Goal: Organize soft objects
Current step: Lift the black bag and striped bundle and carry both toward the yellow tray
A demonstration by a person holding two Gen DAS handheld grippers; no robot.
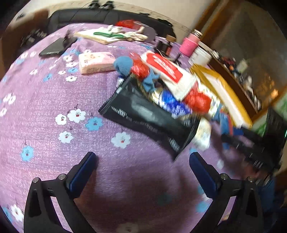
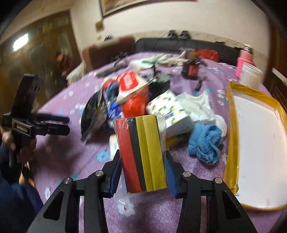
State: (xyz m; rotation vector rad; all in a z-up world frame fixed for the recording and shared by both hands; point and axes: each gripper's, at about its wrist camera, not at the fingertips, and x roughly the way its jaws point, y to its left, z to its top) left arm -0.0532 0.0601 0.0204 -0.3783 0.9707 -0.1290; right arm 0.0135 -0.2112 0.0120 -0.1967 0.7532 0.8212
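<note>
My right gripper is shut on a clear-wrapped pack of sponges with red, black and yellow strips, held upright above the purple flowered bedspread; both blue pads press its sides. Beyond it lie a blue towel, a white cloth and a lemon-print box. My left gripper stands open over bare bedspread, nothing between its fingers. Ahead of it is a blurred pile: a black packet, a red-and-white packet and a blue cloth.
A gold-rimmed white tray lies at the right. A pink tissue pack and a dark phone rest further back. A pink cup and a white tub stand near the wooden bedside. A black headboard closes the far end.
</note>
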